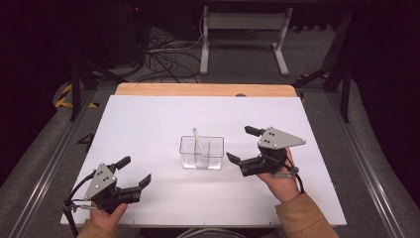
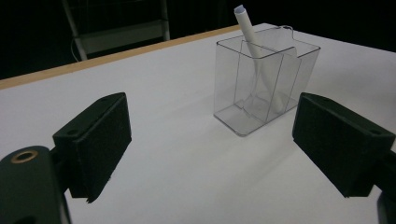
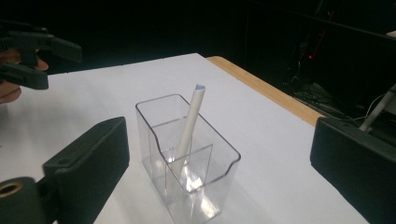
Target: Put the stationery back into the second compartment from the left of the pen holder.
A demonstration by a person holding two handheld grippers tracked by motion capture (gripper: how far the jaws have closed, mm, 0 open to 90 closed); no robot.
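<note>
Your white pen (image 1: 198, 143) stands tilted inside the clear plastic holder (image 1: 201, 152), which sits near the middle of the white bench (image 1: 148, 124). The pen's lower end rests at the floor of one compartment and its upper end leans out over the rim toward the far side. Your right gripper (image 1: 241, 145) is just beside the holder on its right, jaws spread wide with nothing between them. In the right gripper view the holder (image 3: 187, 158) and pen (image 3: 189, 128) sit between and beyond the two black pads. Your left gripper (image 1: 134, 171) rests near the bench's near-left corner, well apart from the holder, and it too is released and empty; its own view looks across bare bench to the holder (image 2: 264, 84) with the pen (image 2: 254, 46) poking out of the top. As I read it, the pen is placed and the step in hand is backing the right gripper away cleanly. Draw it off level and to the right, keeping the near jaw clear of the holder wall, because the light, see-through box would likely slide or tip at a nudge. Keep the jaws spread as you go, and avoid sweeping over the top, where the leaning pen tip sticks up and could catch.
</note>
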